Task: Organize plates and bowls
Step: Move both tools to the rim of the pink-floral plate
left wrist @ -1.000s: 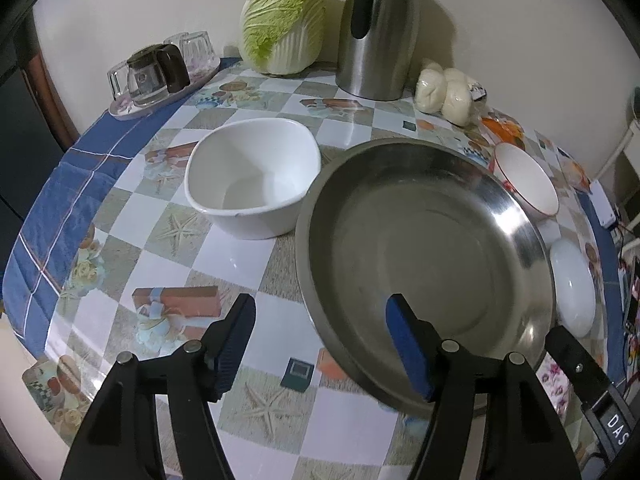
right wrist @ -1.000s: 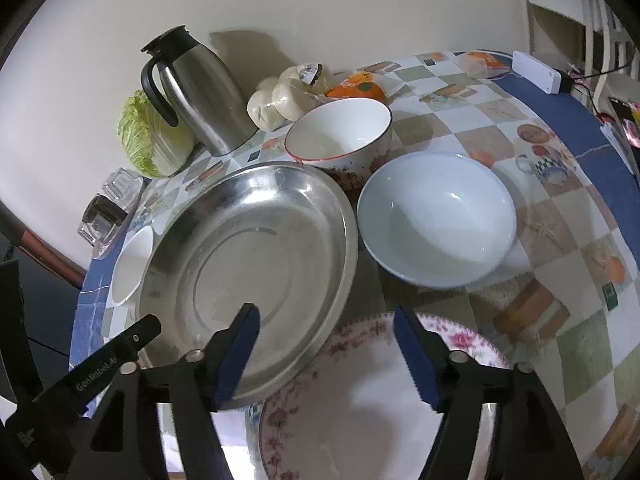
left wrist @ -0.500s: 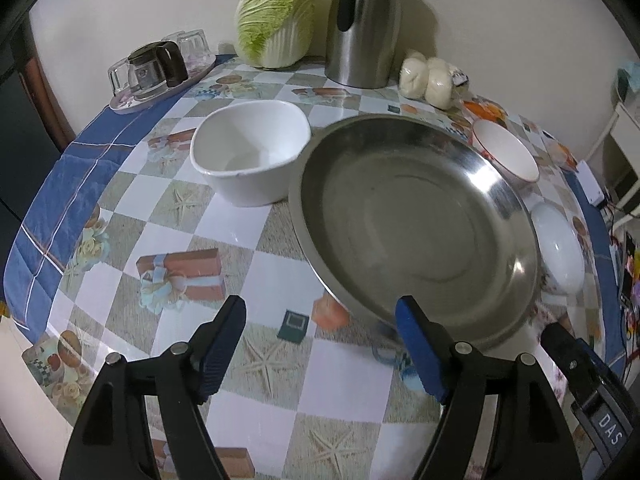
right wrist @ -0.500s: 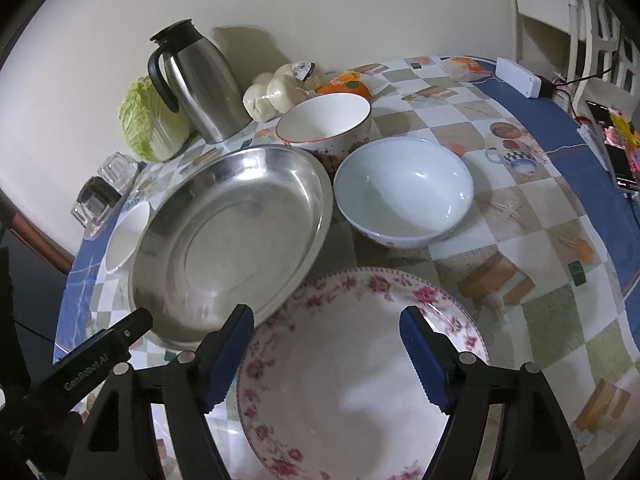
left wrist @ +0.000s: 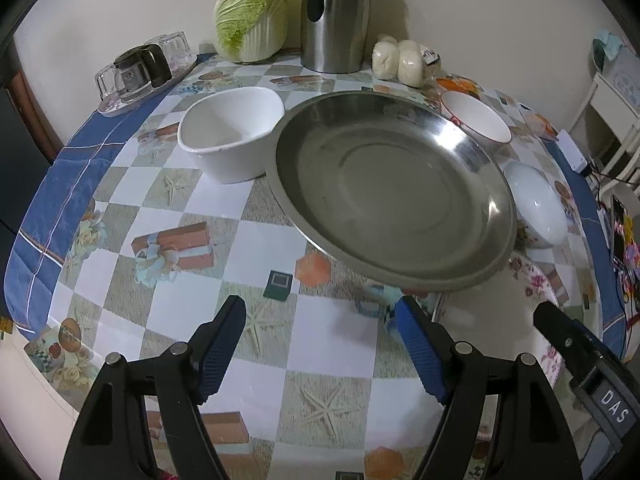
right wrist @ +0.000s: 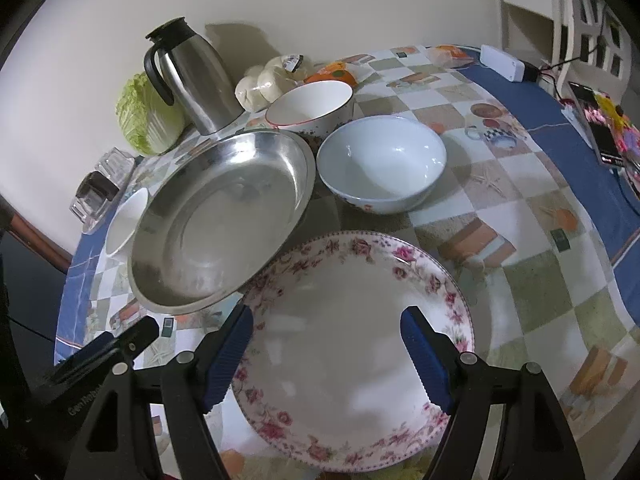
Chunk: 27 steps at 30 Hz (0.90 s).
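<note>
A wide, shallow steel plate (left wrist: pixel 394 190) sits upright on the counter ahead of the left jaws and slightly to their right, its near rim overlapping the far-left rim of the floral plate (right wrist: pixel 352 344). That white plate, edged with pink roses, lies flat directly ahead of the right jaws, partly between them. A white rounded-square bowl (left wrist: pixel 232 134) stands upright ahead-left of the left jaws, just beside the steel plate's far-left rim. A pale blue-white bowl (right wrist: pixel 382 162) stands upright beyond the floral plate, ahead of the right jaws. Behind it, further from the jaws, stands a red-rimmed bowl (right wrist: pixel 310 106). All are empty.
</note>
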Available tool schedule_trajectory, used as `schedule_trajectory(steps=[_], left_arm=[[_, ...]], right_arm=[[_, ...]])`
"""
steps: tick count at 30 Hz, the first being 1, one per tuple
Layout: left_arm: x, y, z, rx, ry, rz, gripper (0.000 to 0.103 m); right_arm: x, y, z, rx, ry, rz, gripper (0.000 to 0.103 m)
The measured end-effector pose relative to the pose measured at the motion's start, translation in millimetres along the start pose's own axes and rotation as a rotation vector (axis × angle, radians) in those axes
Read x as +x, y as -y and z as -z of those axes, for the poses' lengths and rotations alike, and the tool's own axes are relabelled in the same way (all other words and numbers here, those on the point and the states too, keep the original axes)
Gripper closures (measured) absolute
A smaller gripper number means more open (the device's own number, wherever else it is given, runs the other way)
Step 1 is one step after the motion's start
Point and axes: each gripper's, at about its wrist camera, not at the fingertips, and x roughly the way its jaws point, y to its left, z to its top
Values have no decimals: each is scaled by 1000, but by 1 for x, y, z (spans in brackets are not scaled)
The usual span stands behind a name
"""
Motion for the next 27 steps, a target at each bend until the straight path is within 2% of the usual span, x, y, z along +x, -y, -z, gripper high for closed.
schedule_trajectory(steps=[17,27], left_arm=[[9,22,15,13,-78,33,25],[23,51,24,49,-144,58,25]], right_arm=[[-10,27,9,60,-21,23,23],[-2,77,4,200,-76,48,23]])
